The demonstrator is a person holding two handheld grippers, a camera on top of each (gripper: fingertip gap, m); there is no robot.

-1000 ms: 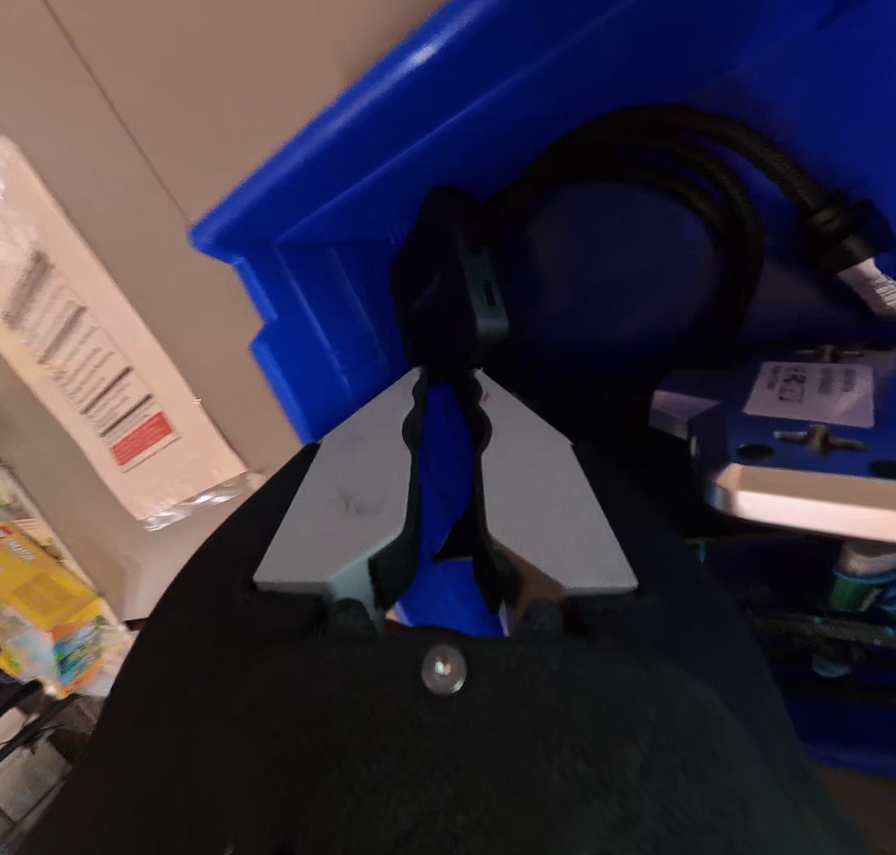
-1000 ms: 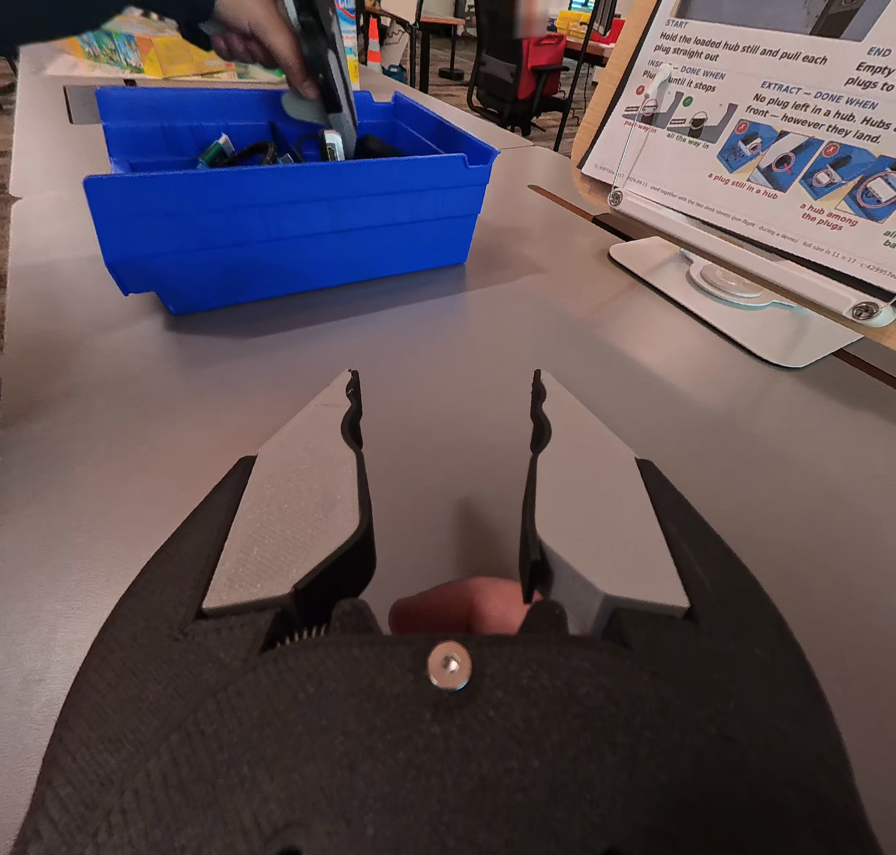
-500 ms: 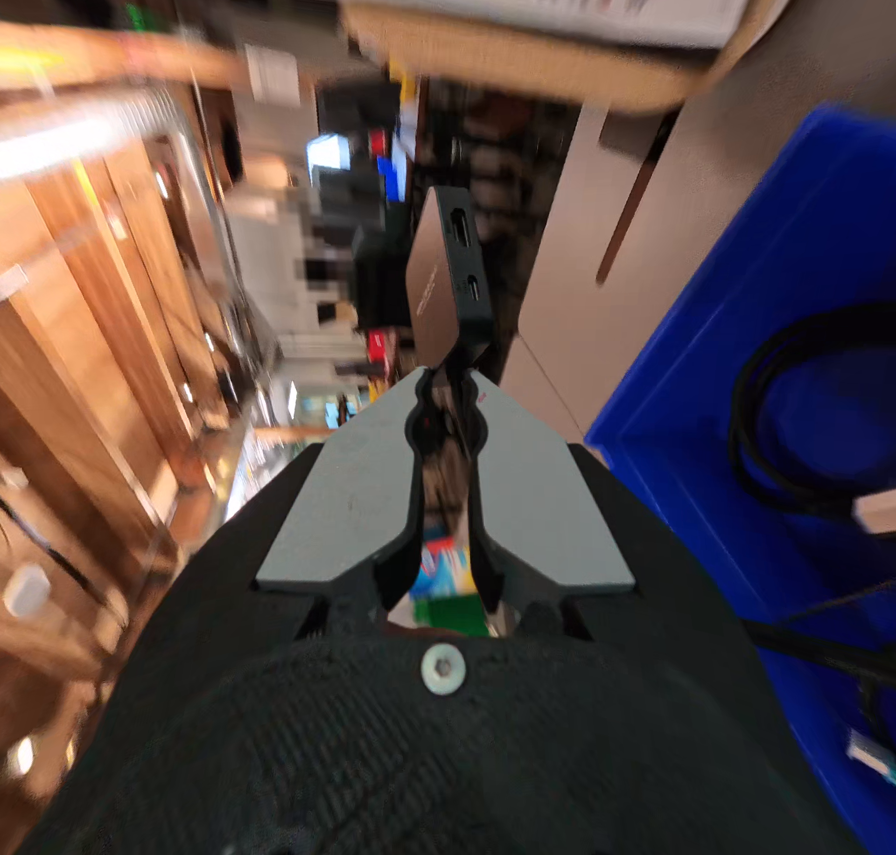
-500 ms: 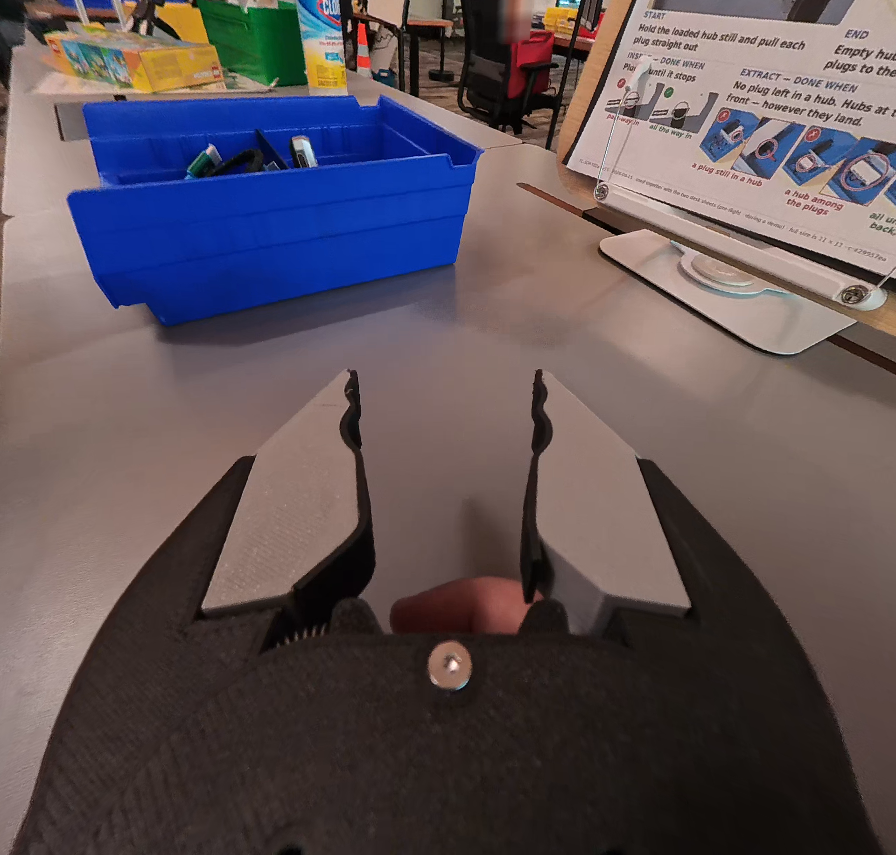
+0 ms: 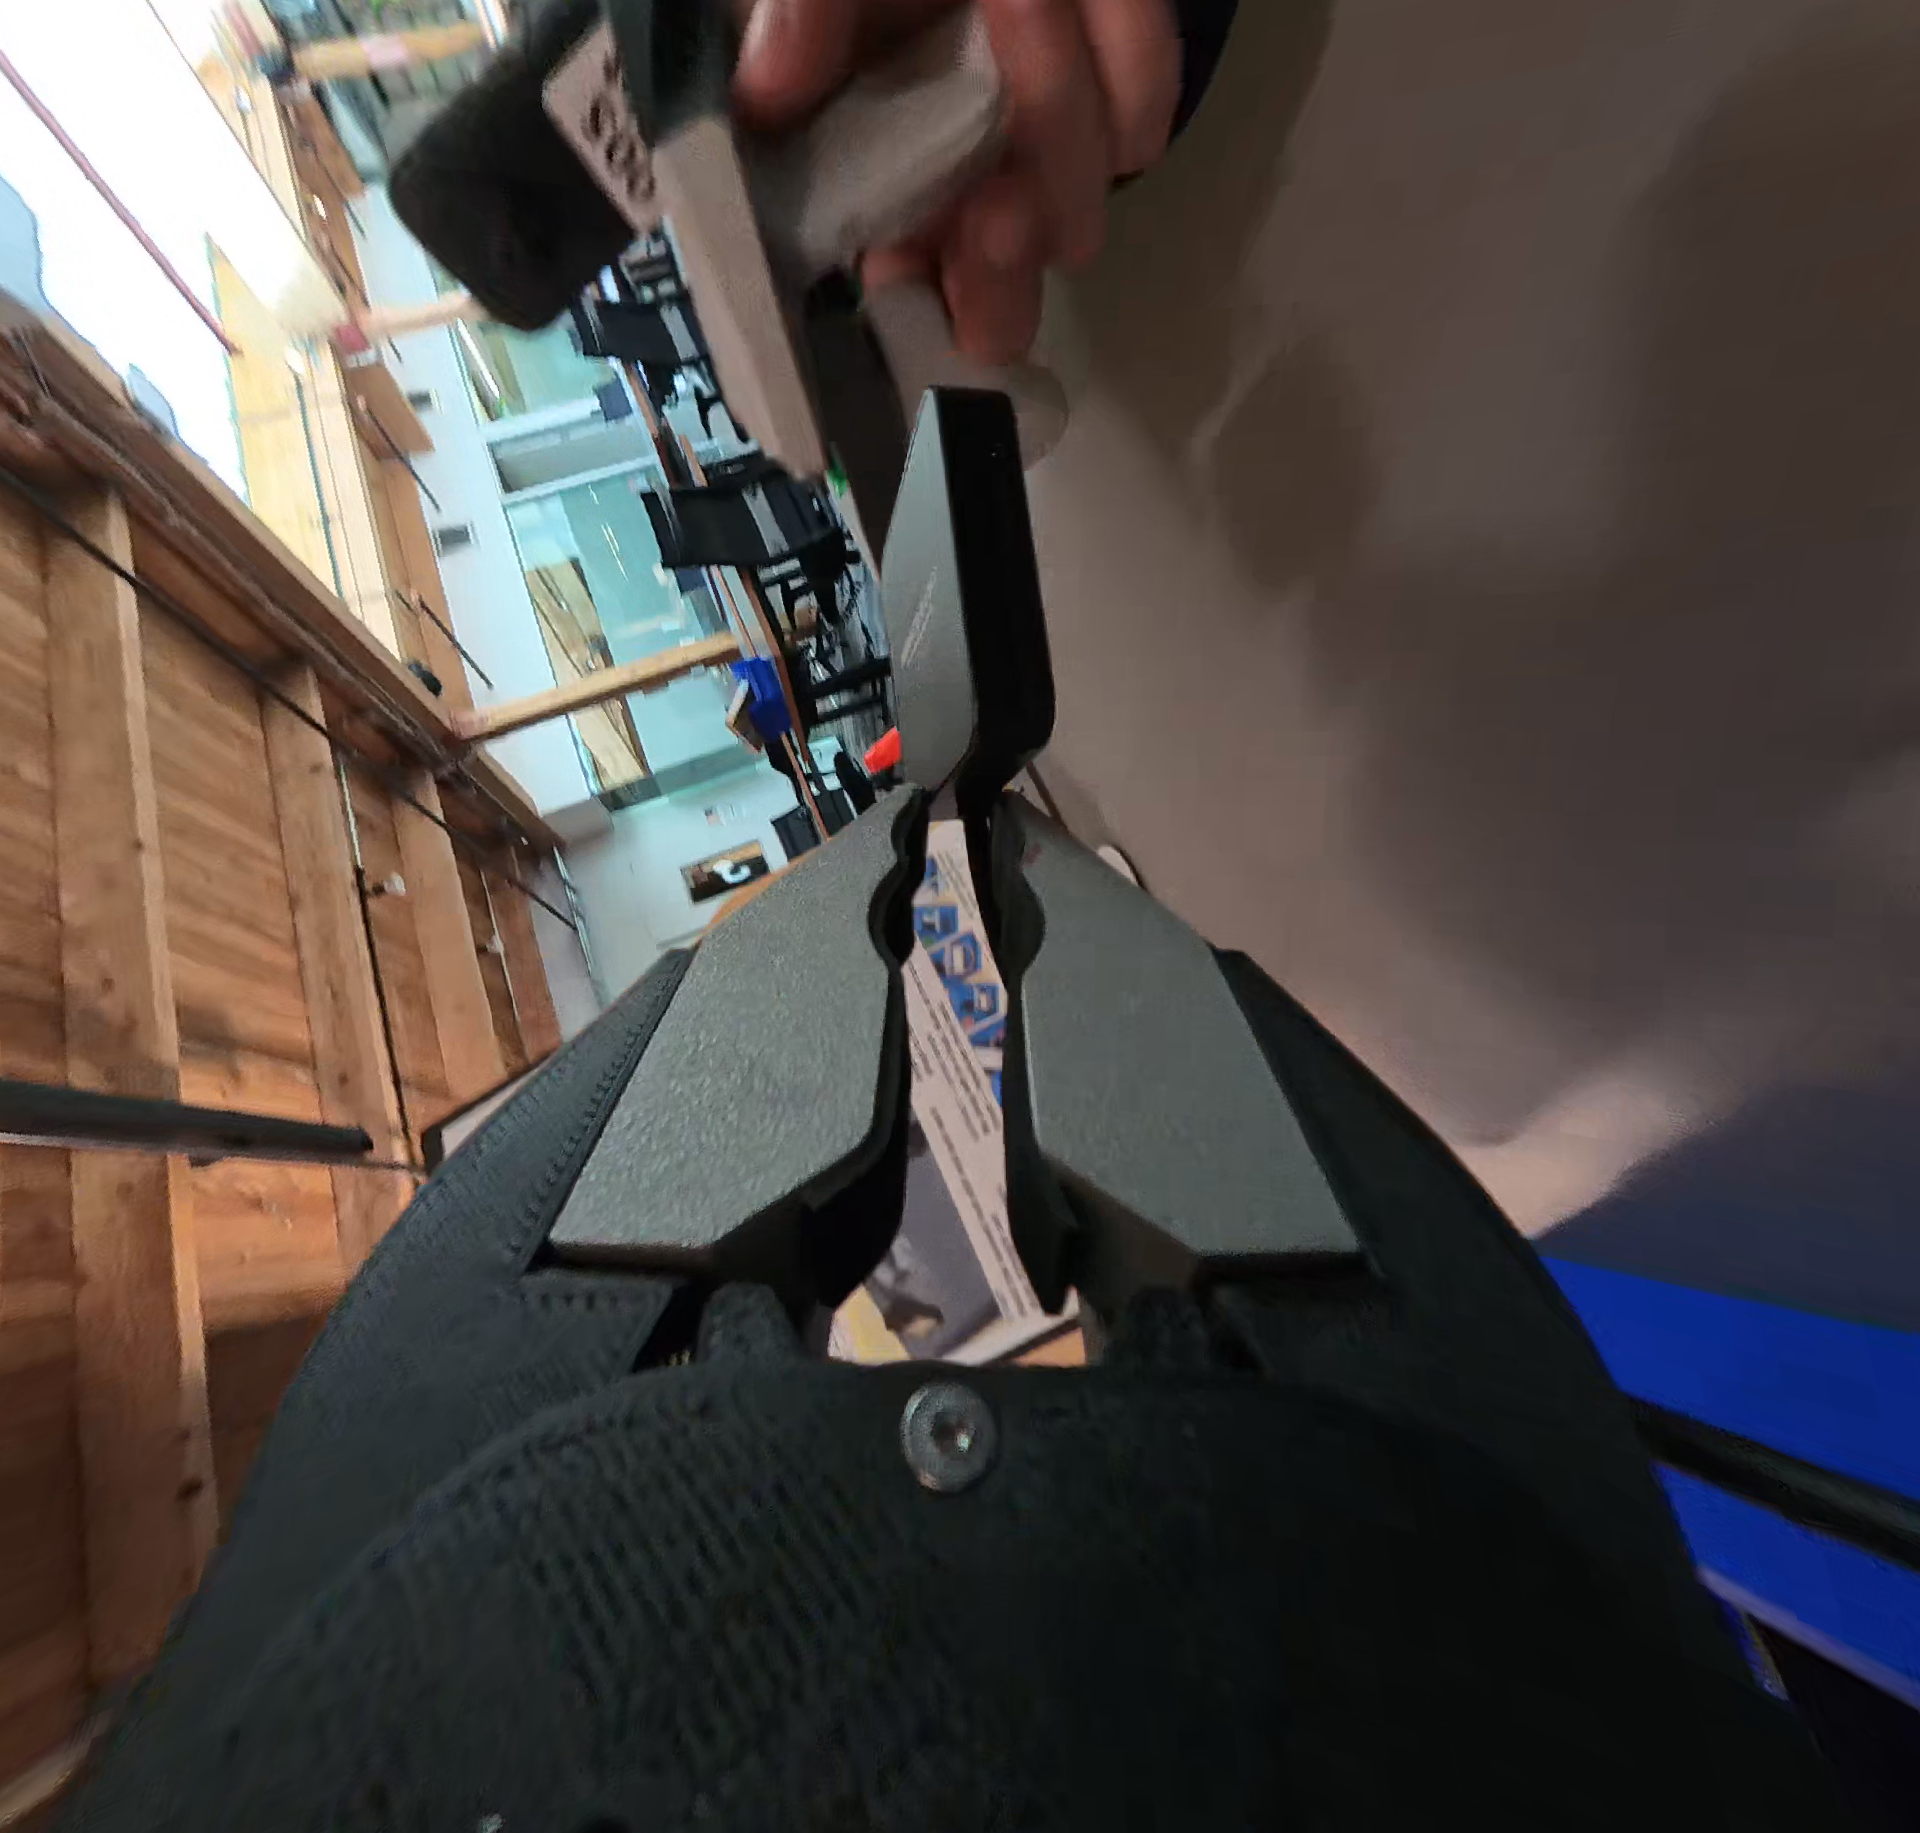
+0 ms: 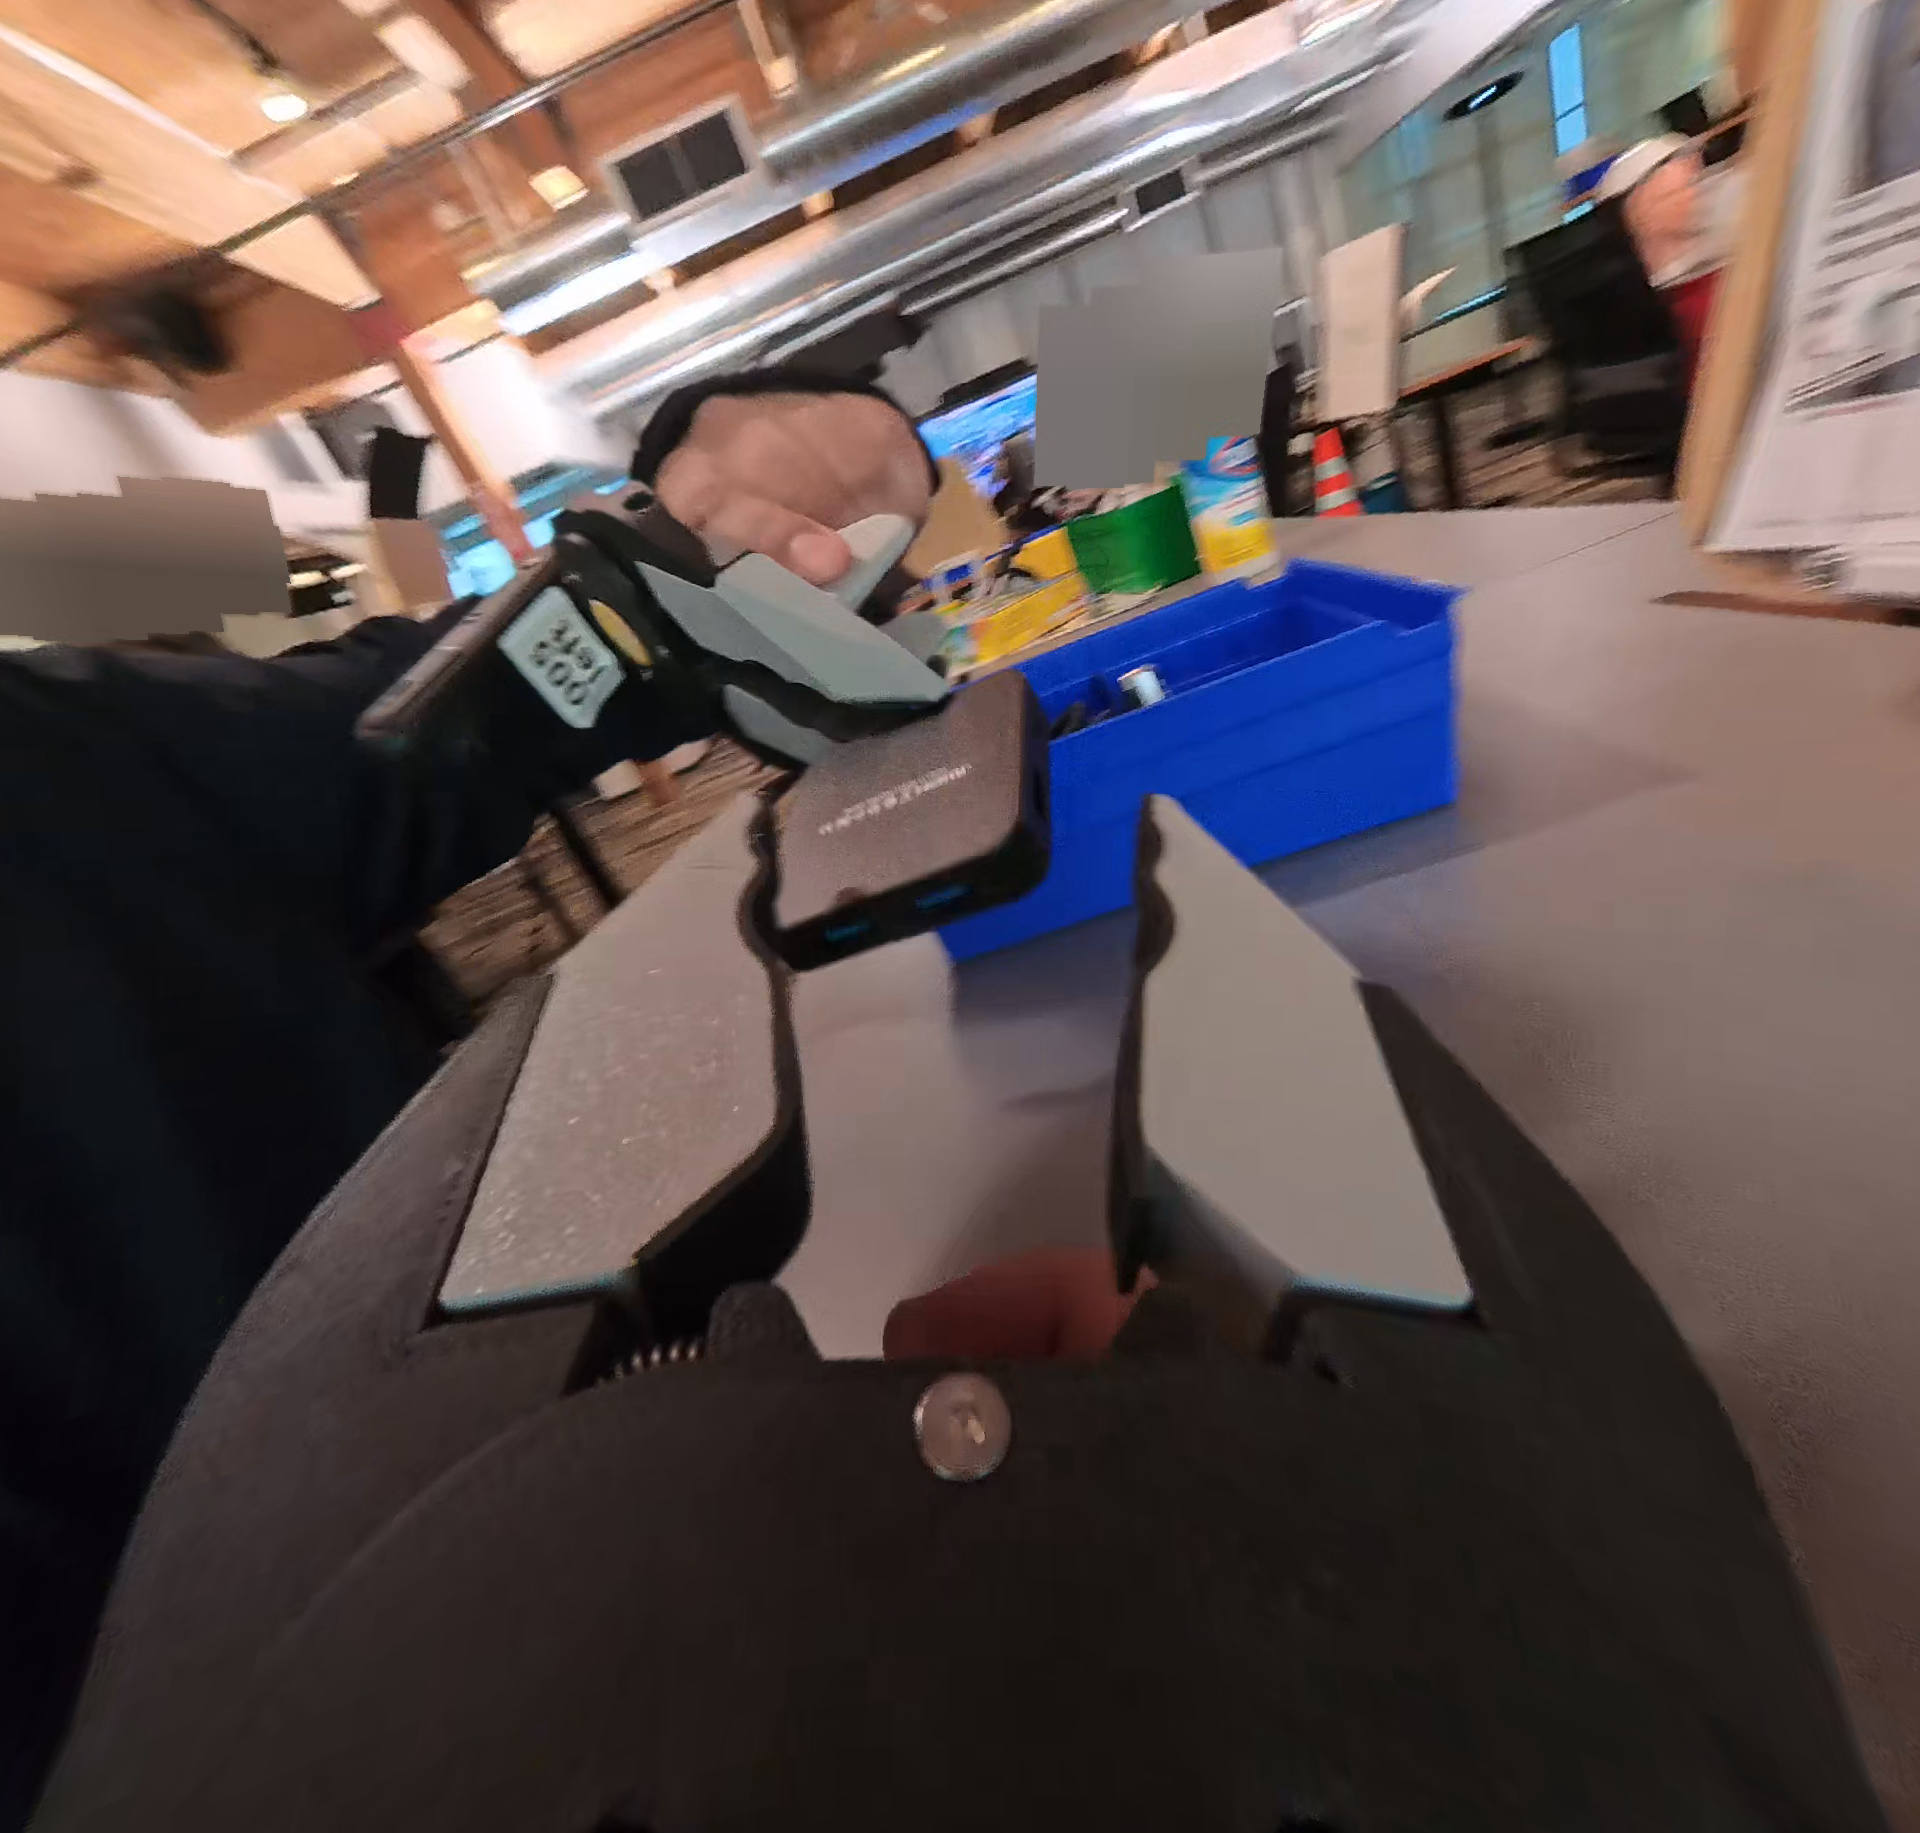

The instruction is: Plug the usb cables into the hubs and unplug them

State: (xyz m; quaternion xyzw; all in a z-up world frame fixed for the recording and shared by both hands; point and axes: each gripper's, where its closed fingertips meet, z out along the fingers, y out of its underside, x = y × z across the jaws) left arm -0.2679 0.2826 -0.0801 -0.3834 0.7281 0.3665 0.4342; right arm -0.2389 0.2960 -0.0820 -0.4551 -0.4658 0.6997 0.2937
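Left gripper [image 5: 956,807] clamps one corner of a flat dark-grey rectangular port hub [image 5: 961,588], lifted clear of the grey table [image 6: 1558,952], well out of the blue plastic bin [image 6: 1247,744]. Right gripper [image 6: 951,848] jaws stand wide, holding nothing; hub end with two blue ports [image 6: 894,848] sits at the jaw mouth, near the left finger, contact unclear. Nothing plugged into the visible ports. Bin contents mostly hidden by its wall; both views motion-blurred, the hub's far edge unseen.

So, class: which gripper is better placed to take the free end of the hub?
Right, probably. The right gripper is open with the hub between its fingertips; the left gripper is shut on the hub's other end.
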